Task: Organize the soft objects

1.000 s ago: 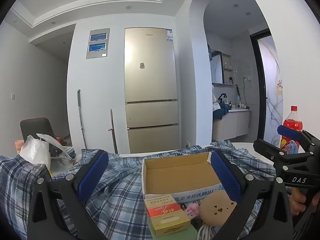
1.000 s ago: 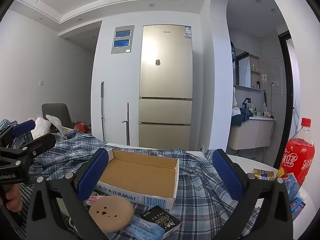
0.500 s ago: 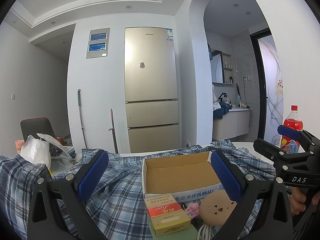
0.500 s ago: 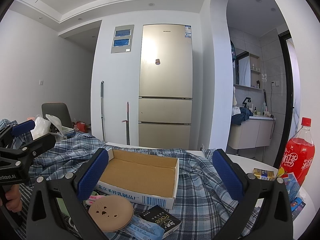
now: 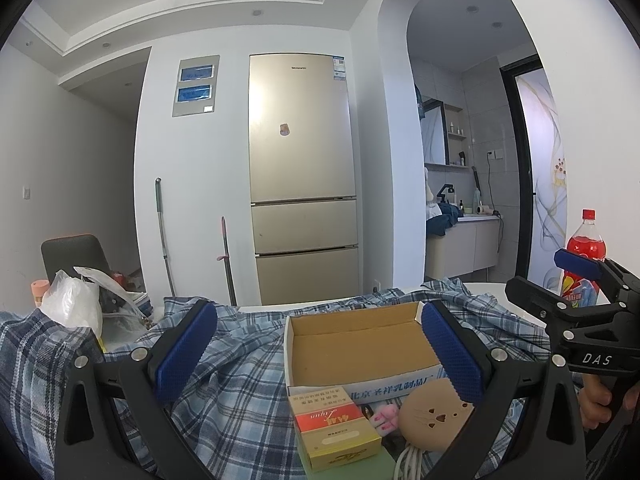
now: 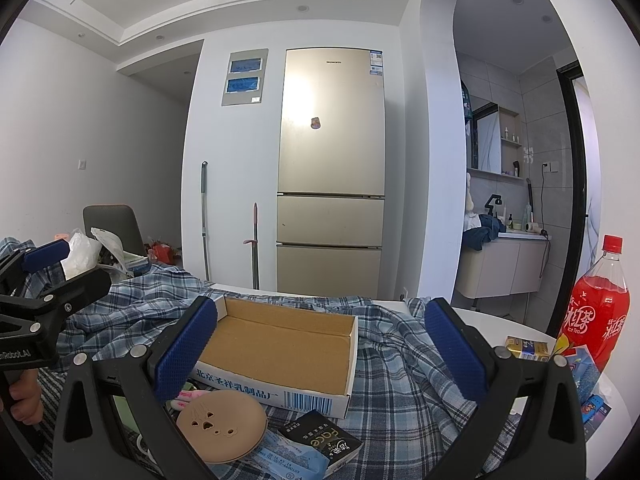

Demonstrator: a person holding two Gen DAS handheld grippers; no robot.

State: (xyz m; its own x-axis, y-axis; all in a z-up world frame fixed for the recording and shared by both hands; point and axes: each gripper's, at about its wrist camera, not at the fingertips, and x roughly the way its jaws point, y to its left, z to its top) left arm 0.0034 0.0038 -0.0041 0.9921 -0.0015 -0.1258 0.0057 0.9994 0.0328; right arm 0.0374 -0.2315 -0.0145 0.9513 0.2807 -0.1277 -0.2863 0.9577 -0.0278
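A blue plaid cloth (image 5: 224, 364) (image 6: 400, 380) lies rumpled over the table. On it stands an empty cardboard box (image 5: 356, 344) (image 6: 280, 348). In front of the box lie a tan round face-shaped soft item (image 5: 434, 420) (image 6: 220, 428) and a small pink-and-white soft toy (image 5: 385, 418). My left gripper (image 5: 316, 356) hovers open above the cloth before the box, holding nothing. My right gripper (image 6: 320, 356) is open and empty too, over the box's near edge. Each gripper shows at the edge of the other's view, held by a hand.
A red-and-yellow carton (image 5: 334, 426) and a white cable (image 5: 408, 460) lie near the front. Blue and black packets (image 6: 316, 444) lie beside the tan item. A red drink bottle (image 6: 600, 312) and small packets (image 6: 524, 348) stand right. A plastic bag (image 5: 76, 304) sits left.
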